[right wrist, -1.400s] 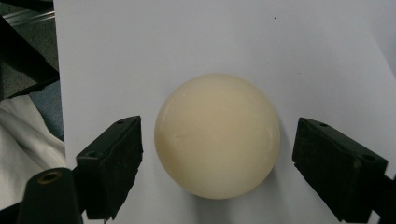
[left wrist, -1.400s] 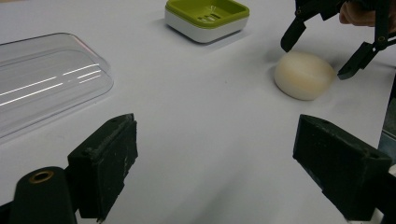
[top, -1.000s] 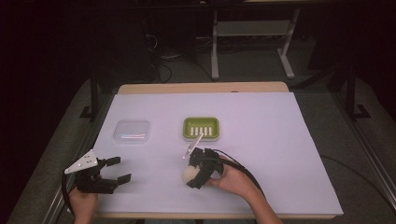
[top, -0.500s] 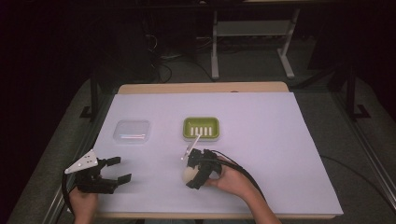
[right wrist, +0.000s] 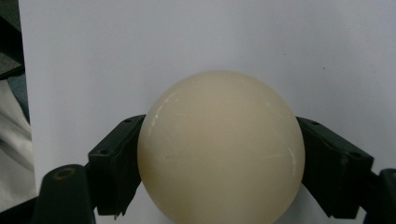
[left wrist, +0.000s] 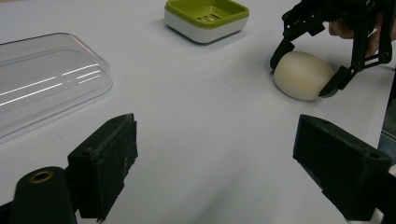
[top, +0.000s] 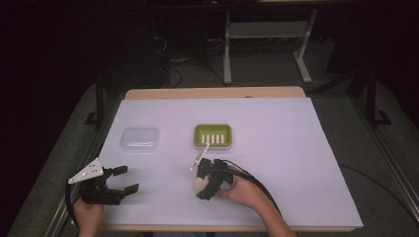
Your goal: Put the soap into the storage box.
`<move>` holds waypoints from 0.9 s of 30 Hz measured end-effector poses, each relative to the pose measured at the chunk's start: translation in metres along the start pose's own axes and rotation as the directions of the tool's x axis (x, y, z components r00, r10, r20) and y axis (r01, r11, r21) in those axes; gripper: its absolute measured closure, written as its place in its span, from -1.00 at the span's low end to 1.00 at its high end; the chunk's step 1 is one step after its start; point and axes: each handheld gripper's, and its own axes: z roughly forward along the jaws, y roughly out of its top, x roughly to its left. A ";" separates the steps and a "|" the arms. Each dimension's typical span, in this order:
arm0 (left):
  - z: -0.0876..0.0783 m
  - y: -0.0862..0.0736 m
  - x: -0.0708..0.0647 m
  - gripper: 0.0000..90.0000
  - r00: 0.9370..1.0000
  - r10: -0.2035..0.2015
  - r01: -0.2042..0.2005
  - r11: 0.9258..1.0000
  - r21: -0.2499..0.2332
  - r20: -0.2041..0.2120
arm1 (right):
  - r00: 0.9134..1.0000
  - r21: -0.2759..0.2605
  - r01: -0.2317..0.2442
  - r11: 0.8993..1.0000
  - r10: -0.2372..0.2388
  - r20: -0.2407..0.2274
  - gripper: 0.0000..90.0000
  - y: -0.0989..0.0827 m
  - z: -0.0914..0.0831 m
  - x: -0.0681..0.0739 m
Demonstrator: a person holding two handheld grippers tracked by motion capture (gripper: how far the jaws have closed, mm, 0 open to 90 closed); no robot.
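we have our right gripper [top: 203, 183] closed on the cream soap bar [right wrist: 220, 149], its two black jaws pressing against the bar's left and right flanks in the right gripper view, and the left gripper view shows the same grip from the side, with the bar [left wrist: 302, 75] resting on, or barely off, the white table cover [top: 276, 148]; we cannot tell which. the bar sits near the front edge of the table, a little in front of the green soap dish [top: 212, 135], which stands empty with its slotted tray showing. our left gripper [top: 112, 188] waits at the front left of the table with its jaws wide apart, holding nothing, and the clear plastic lid [top: 140, 138] lies flat on the cover to the left of the dish, well apart from both grippers. as we judge it, the grasp is made, and that is the only step done so far. what we think is left is to raise the bar, carry it the short way forward over the dish, set it down on the slotted tray and let go; after that the lid probably has to be picked up by the left gripper and placed over the dish, though the pictures alone do not settle that.
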 end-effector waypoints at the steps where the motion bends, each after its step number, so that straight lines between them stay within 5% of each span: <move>1: 0.000 0.000 0.000 -0.71 1.000 0.000 0.000 1.000 0.000 0.000 | 1.000 0.000 0.002 1.000 -0.002 0.000 -0.51 0.000 0.000 0.000; 15: 0.000 0.000 0.000 -0.71 1.000 0.002 -0.002 1.000 0.000 0.001 | 1.000 0.017 0.013 1.000 -0.013 0.008 -0.49 0.003 -0.002 0.005; 27: 0.000 0.000 0.000 -0.71 1.000 0.002 -0.002 1.000 -0.002 0.002 | 1.000 -0.053 -0.018 0.998 0.017 -0.023 -0.49 -0.002 -0.021 -0.004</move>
